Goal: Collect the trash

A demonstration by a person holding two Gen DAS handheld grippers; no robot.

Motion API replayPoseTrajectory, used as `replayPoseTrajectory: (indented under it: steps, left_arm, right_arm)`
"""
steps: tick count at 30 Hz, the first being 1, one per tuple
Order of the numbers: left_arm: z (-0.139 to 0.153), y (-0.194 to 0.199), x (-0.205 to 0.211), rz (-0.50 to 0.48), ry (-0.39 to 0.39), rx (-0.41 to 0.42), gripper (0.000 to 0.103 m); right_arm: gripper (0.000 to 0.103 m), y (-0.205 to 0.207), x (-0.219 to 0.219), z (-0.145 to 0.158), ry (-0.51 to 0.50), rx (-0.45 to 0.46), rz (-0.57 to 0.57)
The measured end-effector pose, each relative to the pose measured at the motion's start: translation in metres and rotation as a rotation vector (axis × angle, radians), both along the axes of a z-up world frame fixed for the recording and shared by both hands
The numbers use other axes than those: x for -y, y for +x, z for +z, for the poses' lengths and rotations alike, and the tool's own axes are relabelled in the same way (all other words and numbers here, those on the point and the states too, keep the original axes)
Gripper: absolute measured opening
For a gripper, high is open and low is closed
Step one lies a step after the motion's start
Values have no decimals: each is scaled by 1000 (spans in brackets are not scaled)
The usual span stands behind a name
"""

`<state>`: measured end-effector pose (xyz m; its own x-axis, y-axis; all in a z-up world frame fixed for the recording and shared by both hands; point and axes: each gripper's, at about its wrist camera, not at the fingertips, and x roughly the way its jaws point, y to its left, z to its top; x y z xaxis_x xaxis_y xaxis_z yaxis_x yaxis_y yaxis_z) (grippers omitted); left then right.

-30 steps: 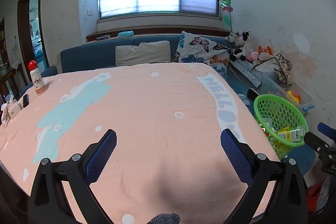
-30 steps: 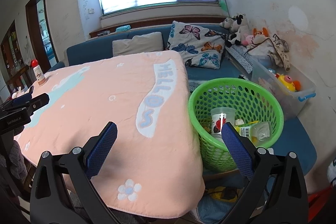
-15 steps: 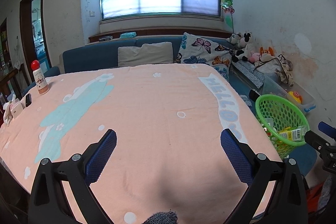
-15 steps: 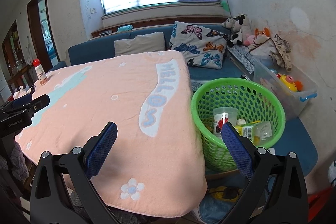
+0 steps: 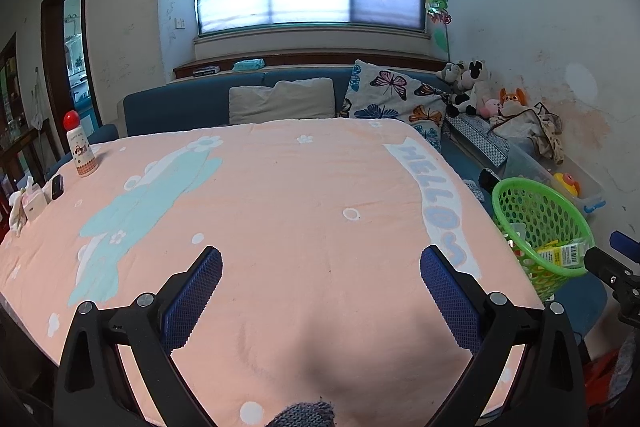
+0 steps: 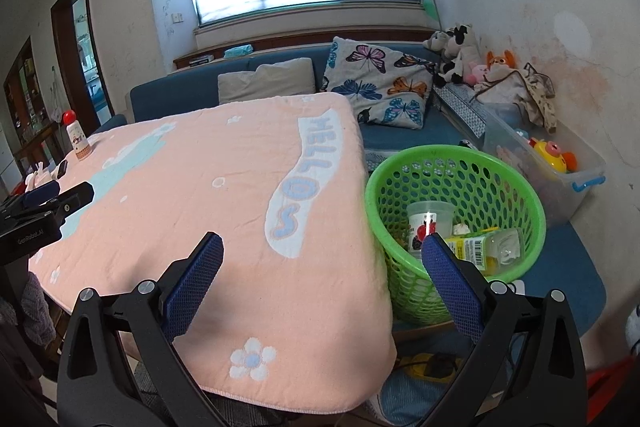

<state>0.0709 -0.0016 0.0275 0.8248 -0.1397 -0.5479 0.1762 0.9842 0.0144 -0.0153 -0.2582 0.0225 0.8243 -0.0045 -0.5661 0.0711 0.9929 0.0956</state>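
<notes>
1. Over the last second both views pull slightly back from the desk (image 5: 280, 227); the left claw (image 5: 320, 291) and right claw (image 6: 322, 279) stay spread wide, holding nothing; I judge the collecting nearly finished.
2. The trash sits in the green basket (image 6: 532, 195) beside the desk's right edge: a clear cup (image 6: 430, 223) standing upright, mouth up; a labelled carton (image 6: 476, 251) lying on its side, long axis running left to right across the basket.
</notes>
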Motion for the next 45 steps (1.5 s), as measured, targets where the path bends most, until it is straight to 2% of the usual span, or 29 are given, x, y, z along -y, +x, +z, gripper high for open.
replayPoseTrajectory:
  steps: [45]
  left_arm:
    - [-7, -4, 5, -4, 6, -9, 96]
  right_arm:
    - [99, 1, 4, -6, 17, -5, -9]
